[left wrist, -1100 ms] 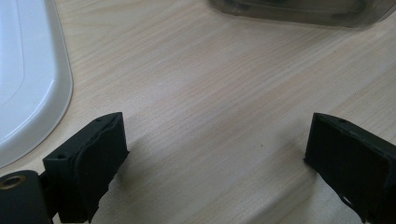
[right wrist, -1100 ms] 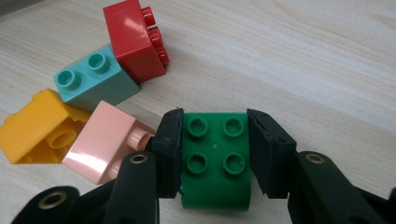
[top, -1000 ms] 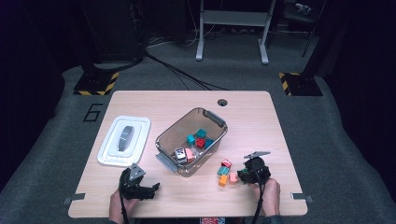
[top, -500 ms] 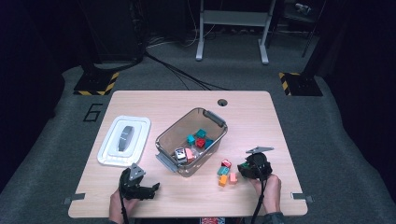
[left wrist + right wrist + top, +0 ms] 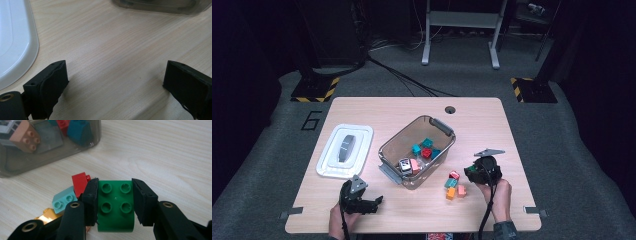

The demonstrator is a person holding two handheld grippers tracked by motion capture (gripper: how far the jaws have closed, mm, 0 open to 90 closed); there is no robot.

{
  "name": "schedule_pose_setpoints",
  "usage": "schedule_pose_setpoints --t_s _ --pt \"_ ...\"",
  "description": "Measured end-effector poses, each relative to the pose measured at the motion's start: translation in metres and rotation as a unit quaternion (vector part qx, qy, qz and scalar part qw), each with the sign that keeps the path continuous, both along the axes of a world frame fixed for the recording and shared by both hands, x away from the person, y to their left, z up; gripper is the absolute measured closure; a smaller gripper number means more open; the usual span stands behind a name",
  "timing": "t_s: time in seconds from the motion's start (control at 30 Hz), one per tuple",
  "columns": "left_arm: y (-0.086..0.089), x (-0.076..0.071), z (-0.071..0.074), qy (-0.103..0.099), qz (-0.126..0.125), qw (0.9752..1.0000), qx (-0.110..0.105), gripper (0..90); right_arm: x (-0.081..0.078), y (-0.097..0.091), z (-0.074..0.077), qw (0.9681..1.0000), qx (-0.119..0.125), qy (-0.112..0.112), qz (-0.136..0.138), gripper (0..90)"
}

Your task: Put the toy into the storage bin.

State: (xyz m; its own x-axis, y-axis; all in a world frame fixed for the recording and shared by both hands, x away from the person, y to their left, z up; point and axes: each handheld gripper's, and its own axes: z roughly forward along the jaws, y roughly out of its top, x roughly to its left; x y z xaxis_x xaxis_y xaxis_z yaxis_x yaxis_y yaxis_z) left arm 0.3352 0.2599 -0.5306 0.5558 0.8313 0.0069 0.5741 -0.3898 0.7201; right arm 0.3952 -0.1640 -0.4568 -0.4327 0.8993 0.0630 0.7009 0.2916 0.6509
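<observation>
My right gripper (image 5: 115,205) is shut on a green four-stud brick (image 5: 115,206), held just above the table to the right of the bin; in the high view the right gripper (image 5: 473,173) sits right of a small pile of bricks. That pile holds a red brick (image 5: 80,182), a pale teal brick (image 5: 63,200) and an orange brick (image 5: 48,216). The clear grey bin (image 5: 392,145) holds several coloured bricks (image 5: 424,149). My left gripper (image 5: 115,87) rests open on bare wood near the front left edge, nothing between its jaws; in the high view the left gripper (image 5: 374,202) points right.
A white lid (image 5: 344,150) with a grey handle lies left of the bin; its rim (image 5: 15,50) is at the left of the left gripper view. A cable hole (image 5: 450,109) is at the table's far edge. Bare wood lies between the grippers.
My right gripper, with the green brick in it, has shifted slightly left toward the brick pile. The left gripper has stayed put.
</observation>
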Motion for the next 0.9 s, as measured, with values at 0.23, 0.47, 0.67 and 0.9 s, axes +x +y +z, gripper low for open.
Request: schedule_pose_setpoints --t_s 0.23,0.47,0.67,0.9 --pt "0.0 0.0 0.0 0.0 0.0 1.0 0.0 5.3 0.007 0.006 0.012 0.9999 -0.002 -0.012 0.009 58.9" --pt "0.0 0.0 0.0 0.0 0.0 1.0 0.0 5.3 0.014 0.011 0.023 0.9996 -0.008 -0.02 0.016 58.9" --pt "0.0 0.0 0.0 0.0 0.0 1.0 0.0 5.3 0.019 0.015 0.031 0.9993 -0.012 -0.028 0.02 58.9" --pt "0.0 0.0 0.0 0.0 0.0 1.0 0.0 5.3 0.024 0.019 0.04 0.9993 -0.015 -0.031 0.017 58.9"
